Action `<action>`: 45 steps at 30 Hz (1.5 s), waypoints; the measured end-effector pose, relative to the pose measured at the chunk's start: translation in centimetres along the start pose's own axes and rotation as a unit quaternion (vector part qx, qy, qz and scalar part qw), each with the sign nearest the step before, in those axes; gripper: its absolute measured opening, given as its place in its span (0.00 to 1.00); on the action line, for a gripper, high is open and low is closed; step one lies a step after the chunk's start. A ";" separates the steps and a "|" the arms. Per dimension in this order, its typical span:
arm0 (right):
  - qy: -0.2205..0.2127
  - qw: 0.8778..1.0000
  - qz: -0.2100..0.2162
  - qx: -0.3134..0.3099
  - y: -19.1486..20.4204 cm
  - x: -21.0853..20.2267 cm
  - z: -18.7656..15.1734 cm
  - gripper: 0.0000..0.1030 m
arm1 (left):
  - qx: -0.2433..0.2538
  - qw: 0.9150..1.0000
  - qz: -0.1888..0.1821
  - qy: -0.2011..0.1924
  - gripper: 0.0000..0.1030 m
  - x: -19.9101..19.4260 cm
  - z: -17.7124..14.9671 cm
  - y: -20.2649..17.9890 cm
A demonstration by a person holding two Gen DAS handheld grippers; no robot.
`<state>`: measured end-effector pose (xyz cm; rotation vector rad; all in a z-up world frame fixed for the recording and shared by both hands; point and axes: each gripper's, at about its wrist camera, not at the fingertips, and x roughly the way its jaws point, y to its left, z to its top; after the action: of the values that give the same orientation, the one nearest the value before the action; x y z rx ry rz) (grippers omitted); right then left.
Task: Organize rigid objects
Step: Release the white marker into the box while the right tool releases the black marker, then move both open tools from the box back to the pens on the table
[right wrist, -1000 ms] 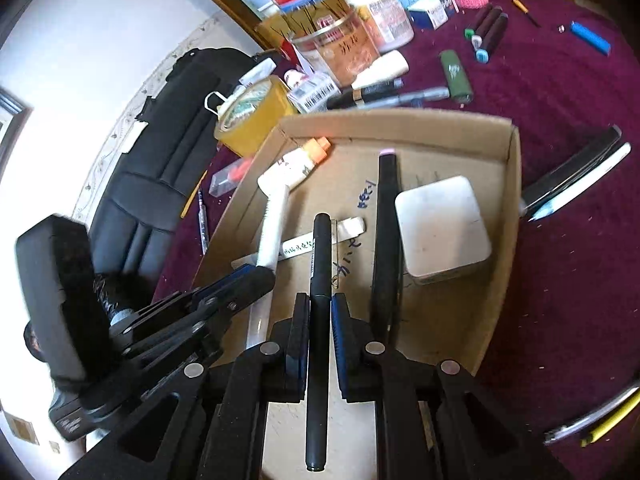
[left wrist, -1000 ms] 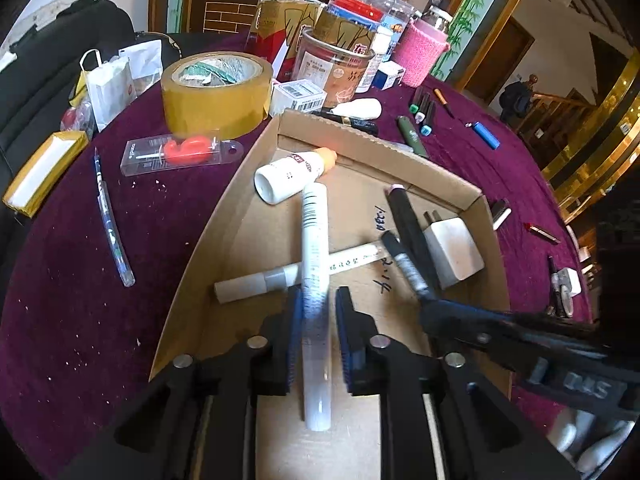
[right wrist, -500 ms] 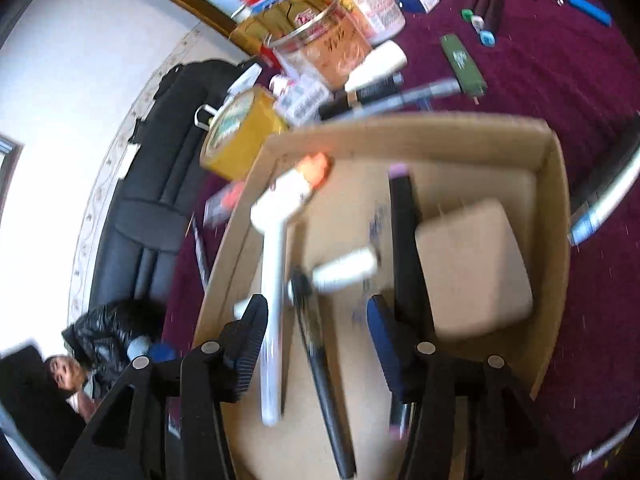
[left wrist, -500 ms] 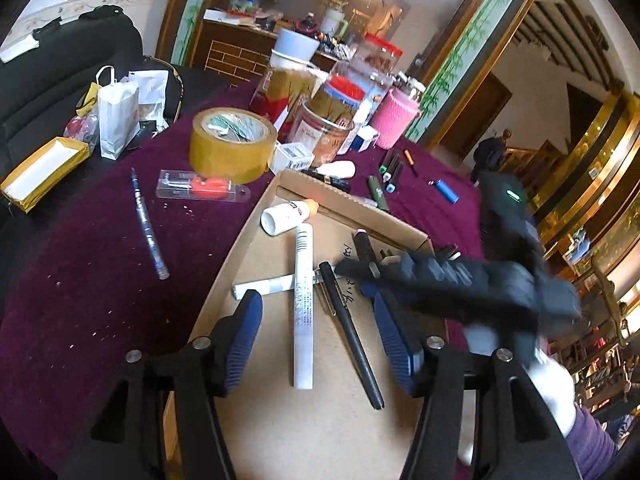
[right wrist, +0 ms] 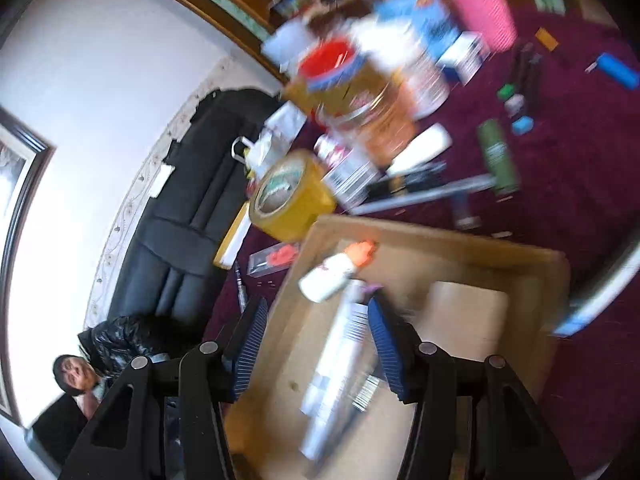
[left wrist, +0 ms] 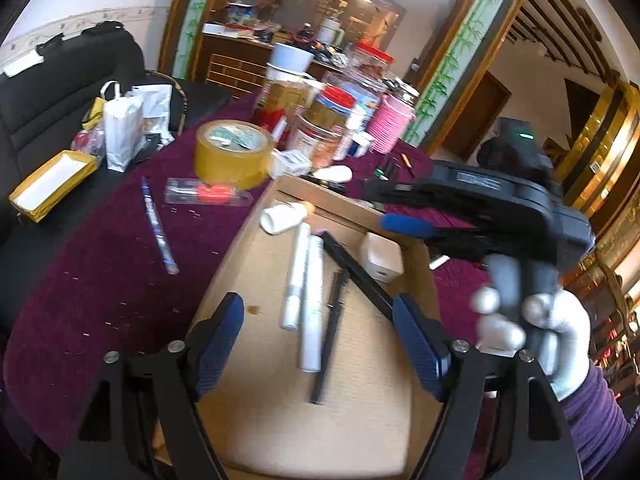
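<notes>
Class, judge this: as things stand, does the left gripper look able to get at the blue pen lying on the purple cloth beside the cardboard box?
Probably yes. The left gripper is open and empty, and the blue pen lies alone on the purple cloth, outside the cardboard box, nothing covering it.

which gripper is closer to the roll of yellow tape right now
Right, as far as I can tell. The right gripper reaches over the box's far end, beside the tape roll; the left gripper hangs over the box's near end.

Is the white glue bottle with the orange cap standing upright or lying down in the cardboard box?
Lying down: the glue bottle rests on its side on the cardboard box floor.
</notes>
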<state>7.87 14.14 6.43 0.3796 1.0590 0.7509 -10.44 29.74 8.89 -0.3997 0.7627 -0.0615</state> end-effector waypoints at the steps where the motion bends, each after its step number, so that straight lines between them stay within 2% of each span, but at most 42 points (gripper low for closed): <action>1: -0.012 1.000 -0.011 -0.008 -0.5 -1.7 -0.4 0.60 | 0.003 1.000 -0.005 0.004 0.74 0.2 -0.1 -0.5; 3: -0.040 0.998 -0.034 -0.021 -2.0 -5.4 -1.6 0.65 | 0.014 1.000 -0.018 0.012 0.75 0.4 -0.5 -1.8; 7: -0.102 0.988 -0.117 -0.024 -7.3 -13.6 -4.3 0.73 | 0.049 0.997 -0.046 0.026 0.76 0.9 -1.6 -5.5; 12: -0.142 0.965 -0.221 0.032 -16.0 -22.1 -7.3 0.73 | 0.090 0.992 -0.077 0.050 0.78 2.3 -3.5 -10.9; 14: -0.147 0.958 -0.235 0.070 -19.0 -24.1 -8.4 0.73 | 0.110 0.988 -0.083 0.065 0.79 3.2 -4.5 -13.3; 18: -0.158 0.954 -0.232 0.110 -22.7 -26.4 -10.2 0.73 | 0.157 0.980 -0.079 0.094 0.79 5.2 -6.4 -17.3; 23: -0.172 0.955 -0.207 0.122 -23.8 -26.6 -12.3 0.73 | 0.218 0.966 -0.056 0.130 0.78 8.5 -8.4 -21.2; 27: -0.188 0.955 -0.185 0.136 -25.0 -26.3 -13.8 0.73 | 0.229 0.961 -0.026 0.153 0.78 11.3 -8.9 -22.3; 29: -0.189 0.954 -0.187 0.140 -25.6 -25.2 -14.5 0.73 | 0.241 0.959 -0.003 0.149 0.78 12.3 -8.9 -22.6; 32: -0.202 0.952 -0.198 0.120 -24.6 -25.5 -14.5 0.75 | 0.275 0.950 0.021 0.148 0.78 13.4 -9.2 -22.8; 34: -0.191 0.954 -0.203 0.115 -24.5 -25.1 -14.4 0.75 | 0.278 0.946 0.011 0.164 0.54 14.0 -9.3 -22.5; 35: -0.184 0.955 -0.202 0.112 -24.5 -24.8 -14.3 0.75 | 0.279 0.944 0.003 0.175 0.36 14.2 -9.3 -22.3; 36: -0.183 0.956 -0.203 0.110 -24.5 -24.7 -14.3 0.75 | 0.278 0.943 0.001 0.181 0.32 14.4 -9.3 -22.0; 43: -0.182 0.956 -0.197 0.118 -24.9 -24.8 -14.5 0.75 | 0.264 0.947 -0.003 0.183 0.31 15.2 -8.1 -21.9; 45: -0.180 0.956 -0.195 0.122 -25.1 -24.7 -14.5 0.75 | 0.266 0.944 -0.019 0.194 0.33 15.8 -8.1 -22.3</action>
<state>-2.56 -21.91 0.20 0.4803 0.8445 0.1851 -2.50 3.34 1.58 0.1224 1.0870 -0.3840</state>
